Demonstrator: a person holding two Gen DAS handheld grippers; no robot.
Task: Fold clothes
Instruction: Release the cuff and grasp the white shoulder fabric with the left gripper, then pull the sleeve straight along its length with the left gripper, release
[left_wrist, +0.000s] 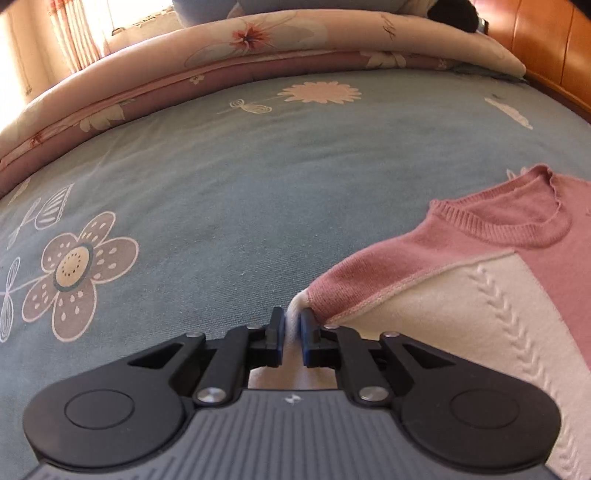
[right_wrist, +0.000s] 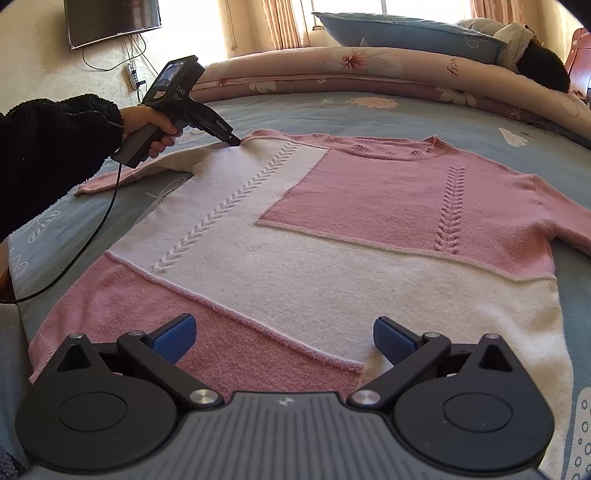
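Left gripper (left_wrist: 293, 325) is pinched nearly closed on a cream fold at the shoulder seam of the pink-and-cream knitted sweater (right_wrist: 314, 236), held by the person's hand (right_wrist: 147, 127). Right gripper (right_wrist: 284, 338) stands wide open and empty, above the hem. Sweater lies flat, front up, on the blue floral bedsheet (left_wrist: 184, 177), neckline toward the rolled quilt (right_wrist: 369, 70).

"DAS" stands in white letters on the black handheld left gripper (right_wrist: 235, 140); the smaller print along its barrel is too small to read
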